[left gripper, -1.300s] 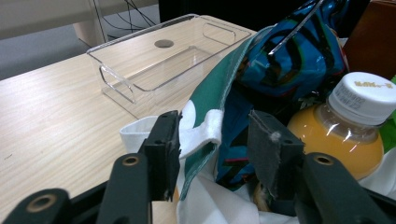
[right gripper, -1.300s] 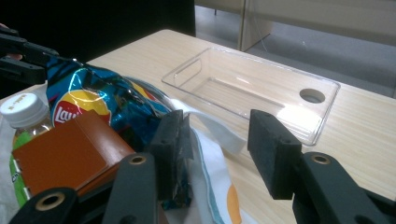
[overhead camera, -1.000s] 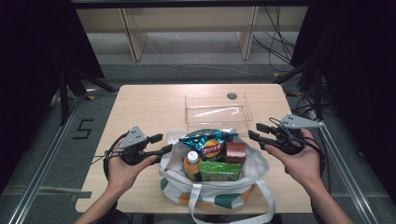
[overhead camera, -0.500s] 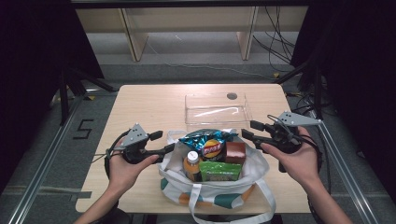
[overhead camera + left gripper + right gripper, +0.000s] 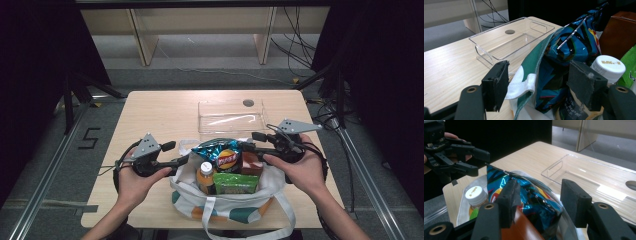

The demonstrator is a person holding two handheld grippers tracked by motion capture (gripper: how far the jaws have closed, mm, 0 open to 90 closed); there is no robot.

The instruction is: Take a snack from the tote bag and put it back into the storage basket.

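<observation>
Left hand-held gripper (image 5: 181,153) at the tote bag's (image 5: 225,205) left rim, jaws apart and just been opening; bag edge and white strap (image 5: 520,85) sit between the pads, not pinched. Right hand-held gripper (image 5: 254,141) at the bag's right rear, jaws apart, also just been opening, straddling the top of the blue chip bag (image 5: 220,152) without pressing it. The chip bag stands in the tote beside a white-capped bottle (image 5: 205,174), green packet (image 5: 236,183) and brown box (image 5: 251,162). Clear tray (image 5: 231,116) on the table (image 5: 160,115) just behind.
</observation>
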